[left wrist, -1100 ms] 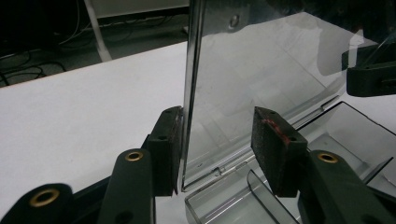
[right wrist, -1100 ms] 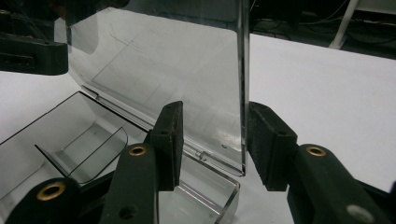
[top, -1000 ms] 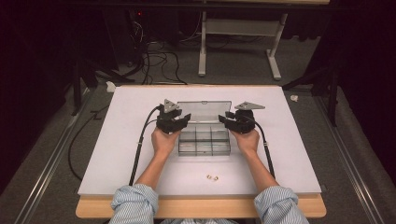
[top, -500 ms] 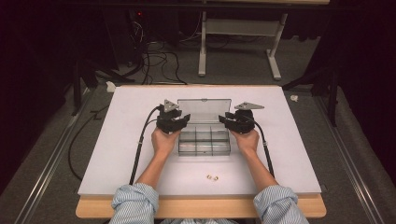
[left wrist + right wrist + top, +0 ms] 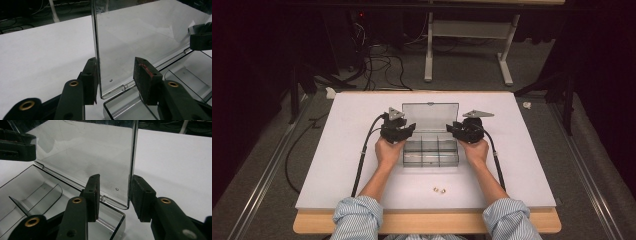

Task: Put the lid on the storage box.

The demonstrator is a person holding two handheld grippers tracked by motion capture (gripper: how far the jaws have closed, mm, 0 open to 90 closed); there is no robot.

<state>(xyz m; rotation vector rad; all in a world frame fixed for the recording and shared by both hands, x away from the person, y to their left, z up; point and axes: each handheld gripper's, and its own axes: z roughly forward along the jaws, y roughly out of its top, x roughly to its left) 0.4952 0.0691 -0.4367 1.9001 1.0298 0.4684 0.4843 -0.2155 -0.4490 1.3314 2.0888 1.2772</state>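
A clear plastic compartment box (image 5: 432, 156) lies mid-table with its lid (image 5: 430, 116) standing upright at the back. My left gripper (image 5: 408, 129) is at the lid's left side edge, and my right gripper (image 5: 453, 129) is at its right side edge. In the left gripper view the left gripper (image 5: 116, 72) straddles the lid (image 5: 140, 37) near its lower corner. One pad (image 5: 90, 80) lies against the edge and the other stands apart. In the right gripper view the right gripper (image 5: 116, 188) mirrors this on the lid (image 5: 87, 155). Both are open.
Two small brass pieces (image 5: 439, 190) lie on the white table top (image 5: 337, 165) in front of the box. The box's compartments (image 5: 32, 195) look empty. A cable (image 5: 364, 150) trails from each gripper toward the near edge. Beyond the table are a dark floor and a desk frame (image 5: 467, 45).
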